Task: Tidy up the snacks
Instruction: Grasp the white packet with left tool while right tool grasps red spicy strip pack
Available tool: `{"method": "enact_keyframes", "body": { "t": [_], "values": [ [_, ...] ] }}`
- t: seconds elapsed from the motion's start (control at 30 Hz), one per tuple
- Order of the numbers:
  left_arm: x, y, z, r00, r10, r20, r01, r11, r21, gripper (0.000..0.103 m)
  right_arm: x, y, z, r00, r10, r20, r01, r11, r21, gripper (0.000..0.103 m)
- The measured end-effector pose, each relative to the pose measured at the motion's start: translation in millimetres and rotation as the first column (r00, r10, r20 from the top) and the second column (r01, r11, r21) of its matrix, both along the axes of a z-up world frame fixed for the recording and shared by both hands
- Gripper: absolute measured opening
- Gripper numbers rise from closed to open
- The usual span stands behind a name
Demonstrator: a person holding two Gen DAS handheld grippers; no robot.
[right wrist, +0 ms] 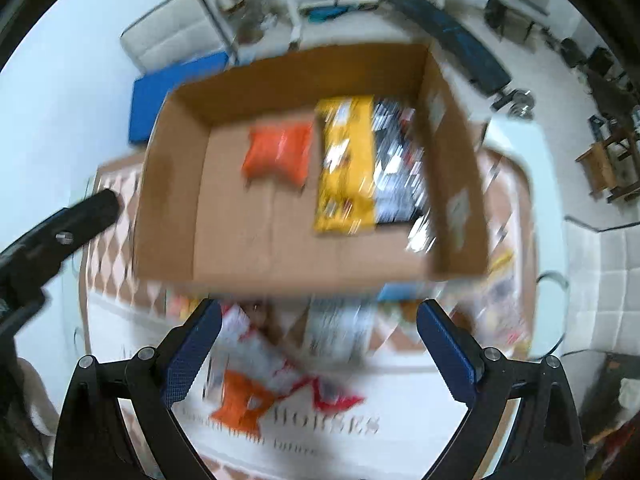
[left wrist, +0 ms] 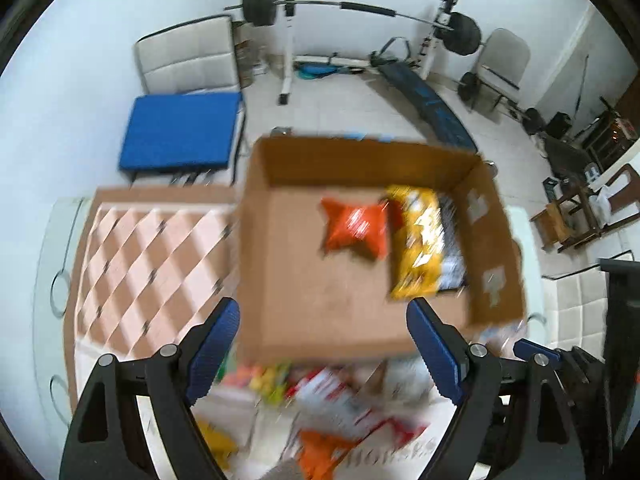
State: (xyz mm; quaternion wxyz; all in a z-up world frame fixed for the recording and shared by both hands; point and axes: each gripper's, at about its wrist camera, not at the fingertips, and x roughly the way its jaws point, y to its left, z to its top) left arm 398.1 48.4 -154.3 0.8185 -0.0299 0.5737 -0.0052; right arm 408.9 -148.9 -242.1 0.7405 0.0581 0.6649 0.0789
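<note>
Checkered tabletop [left wrist: 132, 248] w/ cardboard box [left wrist: 304, 312]; barbell rack [left wrist: 290, 32] behind.

3 packets [right wrist: 346, 164] inside box [right wrist: 168, 184]

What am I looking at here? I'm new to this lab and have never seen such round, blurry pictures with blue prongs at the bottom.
Each picture comes from a fisheye camera on a hand-held grasping tool. One looks along the left tool, the other along the right tool. Both stand open and hold nothing. Ahead is a cardboard box on a table, holding an orange snack bag, a yellow bag and a dark packet. More snack packets lie on the table in front of it.
</note>
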Motion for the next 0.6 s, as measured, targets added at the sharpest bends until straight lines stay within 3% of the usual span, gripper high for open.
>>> {"method": "enact_keyframes", "body": {
  "t": [0.13,0.27,0.4,0.6],
  "values": [
    [-48,30,-34,0.997,0.05,-0.053,-0.045,0.994,0.102,0.085,-39,31,-45,0.99,0.098,-0.101,-0.097,0.995,0.023,0.1],
    [-85,62,-94,0.976,0.1,-0.195,-0.076,0.989,0.128,0.085,-56,65,-90,0.97,0.183,-0.161,-0.18,0.983,0.029,0.1],
    [-117,75,-133,0.958,0.129,-0.256,-0.09,0.983,0.157,0.085,-60,94,-126,0.953,0.24,-0.187,-0.249,0.968,-0.026,0.1],
    [-132,79,-158,0.949,0.133,-0.287,-0.089,0.983,0.161,0.085,-72,123,-157,0.928,0.299,-0.222,-0.326,0.94,-0.102,0.093]
  ]
}}
